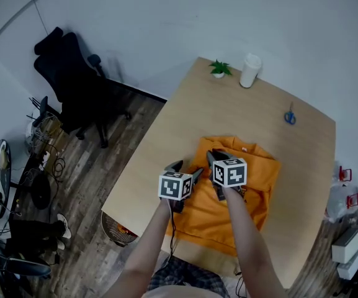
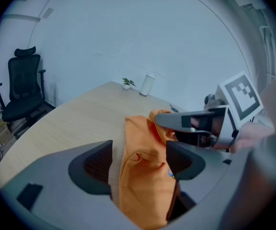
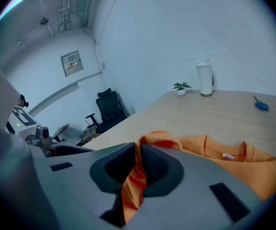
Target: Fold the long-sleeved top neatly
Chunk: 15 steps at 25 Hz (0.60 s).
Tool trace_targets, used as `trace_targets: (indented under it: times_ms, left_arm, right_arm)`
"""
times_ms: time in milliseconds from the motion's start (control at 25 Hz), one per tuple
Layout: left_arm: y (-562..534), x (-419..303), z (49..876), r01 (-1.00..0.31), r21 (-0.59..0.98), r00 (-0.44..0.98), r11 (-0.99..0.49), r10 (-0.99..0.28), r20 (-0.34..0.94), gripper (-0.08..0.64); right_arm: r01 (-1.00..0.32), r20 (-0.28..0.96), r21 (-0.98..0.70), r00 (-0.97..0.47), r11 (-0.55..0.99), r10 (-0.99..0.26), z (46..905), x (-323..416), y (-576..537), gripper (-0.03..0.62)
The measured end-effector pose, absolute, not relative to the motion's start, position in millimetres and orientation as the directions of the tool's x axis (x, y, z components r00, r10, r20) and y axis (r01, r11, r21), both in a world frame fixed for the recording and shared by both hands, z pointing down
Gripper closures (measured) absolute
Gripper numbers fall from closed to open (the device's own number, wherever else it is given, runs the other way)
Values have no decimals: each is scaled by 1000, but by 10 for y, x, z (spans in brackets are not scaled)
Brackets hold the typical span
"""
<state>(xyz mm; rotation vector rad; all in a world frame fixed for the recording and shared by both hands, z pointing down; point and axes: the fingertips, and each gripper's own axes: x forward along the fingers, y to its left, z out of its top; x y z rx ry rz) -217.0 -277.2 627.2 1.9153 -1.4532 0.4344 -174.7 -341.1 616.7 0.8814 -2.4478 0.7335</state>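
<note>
An orange long-sleeved top (image 1: 248, 185) lies partly folded on the wooden table (image 1: 185, 123), its collar toward the far side. My right gripper (image 3: 136, 169) is shut on a fold of the orange top (image 3: 209, 150), with a ribbed cuff edge sticking up past the pads. In the head view the right gripper (image 1: 216, 161) hovers over the top's left part. My left gripper (image 2: 138, 163) stands open just left of it, over the top (image 2: 145, 176); fabric shows between the jaws, apart from the pads. The left gripper (image 1: 186, 172) is at the garment's left edge.
At the table's far edge stand a small potted plant (image 1: 219, 69) and a white tumbler (image 1: 250, 71). Blue scissors (image 1: 290, 117) lie at the far right. A black office chair (image 1: 73, 79) stands left of the table, and a wire basket (image 1: 118, 230) sits under the near corner.
</note>
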Motion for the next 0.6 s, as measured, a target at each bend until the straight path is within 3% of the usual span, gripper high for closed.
trace_targets:
  times_ms: [200,360,600]
  left_arm:
    - [-2711,-2256,6318,-940,313,312,-133,-705,637,210]
    - [-2677,-2274,6345,-940,316,309,-125,-704,640,210]
    - [-2682,-2283,6309,-942,312,305,-126,-709,636,210]
  right_arm:
    - [-667,569,-357,-711,654,-414,6295,-1846,-3371,509]
    - [-639,533,-399,-746,658,-400,6238,-1914,-3329,423]
    - [-660,459,-433,-748,614,-480,6009,-1676,-3355,379]
